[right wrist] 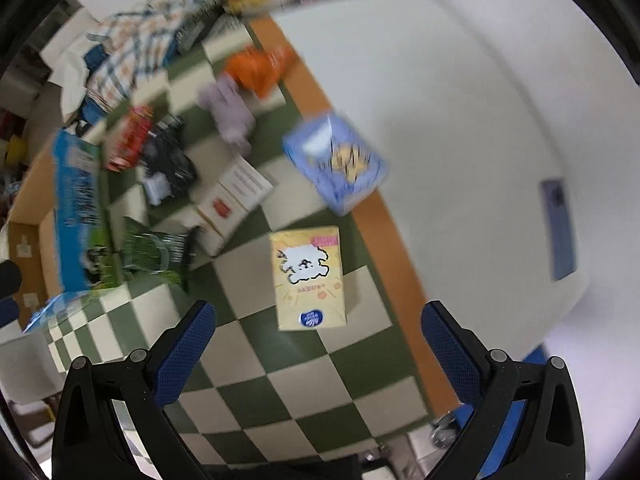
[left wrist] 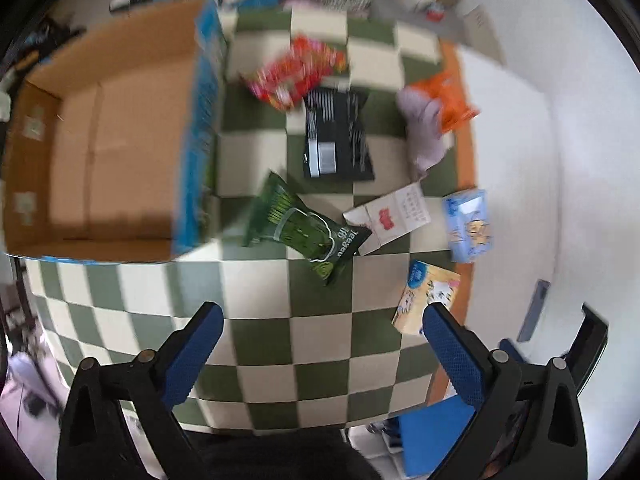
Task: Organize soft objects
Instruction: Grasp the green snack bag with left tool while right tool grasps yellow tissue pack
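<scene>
Both grippers hang wide open above the checkered mat, nothing between their blue pads.

From the left wrist camera, the left gripper (left wrist: 322,322) hovers over bare green and cream squares of the checkered mat (left wrist: 320,344). An open cardboard box (left wrist: 100,140) sits at the mat's left side. Just beside its blue outer wall lies a green snack bag (left wrist: 304,232), touching a white carton (left wrist: 386,218). Beyond them are a black packet (left wrist: 338,136), a red snack bag (left wrist: 298,72) overlapping its top edge, and a pale purple soft thing (left wrist: 424,124), possibly a plush toy, the blur makes it hard to say, lying against an orange bag (left wrist: 452,100). A blue tissue pack (left wrist: 468,224) rests on the mat's orange border, and a yellow tissue pack (left wrist: 426,294) lies near the right finger.

From the right wrist camera, the right gripper (right wrist: 316,320) sits directly over the yellow tissue pack (right wrist: 308,276), which lies flat between the spread fingers' line and slightly ahead. The blue tissue pack (right wrist: 338,164) is farther on, straddling the border. A folded plaid cloth (right wrist: 136,48) is heaped at the mat's far corner.
</scene>
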Motion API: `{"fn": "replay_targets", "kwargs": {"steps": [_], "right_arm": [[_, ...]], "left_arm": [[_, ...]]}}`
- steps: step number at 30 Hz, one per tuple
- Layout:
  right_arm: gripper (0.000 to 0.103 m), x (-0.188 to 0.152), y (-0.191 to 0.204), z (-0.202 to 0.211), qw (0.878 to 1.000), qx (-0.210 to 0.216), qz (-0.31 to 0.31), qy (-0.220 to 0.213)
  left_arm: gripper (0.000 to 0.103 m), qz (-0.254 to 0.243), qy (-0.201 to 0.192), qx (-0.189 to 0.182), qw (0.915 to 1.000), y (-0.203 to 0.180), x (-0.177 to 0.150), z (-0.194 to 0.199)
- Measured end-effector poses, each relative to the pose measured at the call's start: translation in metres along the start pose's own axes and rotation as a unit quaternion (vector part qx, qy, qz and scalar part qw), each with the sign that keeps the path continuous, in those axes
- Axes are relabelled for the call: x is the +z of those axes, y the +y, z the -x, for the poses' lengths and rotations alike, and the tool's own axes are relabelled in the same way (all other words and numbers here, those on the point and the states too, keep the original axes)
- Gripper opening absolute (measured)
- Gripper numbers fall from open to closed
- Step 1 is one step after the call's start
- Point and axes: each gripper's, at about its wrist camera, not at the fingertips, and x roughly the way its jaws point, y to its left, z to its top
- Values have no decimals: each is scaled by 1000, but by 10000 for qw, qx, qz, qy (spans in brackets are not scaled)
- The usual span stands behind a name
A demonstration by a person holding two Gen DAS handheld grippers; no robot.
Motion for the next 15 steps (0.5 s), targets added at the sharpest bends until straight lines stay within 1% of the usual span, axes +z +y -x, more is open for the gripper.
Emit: {"fn": "replay_targets", "kwargs": {"steps": [1,3,5,9,15], "right_arm": [[101,2,-2,-17,9999,23,-22,131],[96,7,-4,-48,9993,136,-63,329],[96,8,-3,-70,9984,207,-54,525],[95,5,-2,-91,9968,333,-77,722],[95,3,-5,-116,9950,489,-163,851]], "left_arm": [[102,97,169,20,9998,-3,6,-16],[102,415,479,61,9980,-4,18,-46],[102,700,710,130,9949,0,29,-69],[102,1124,976,226,9886,7,39,-99],[102,1611,1177,377,9792,21,49,-134]]}}
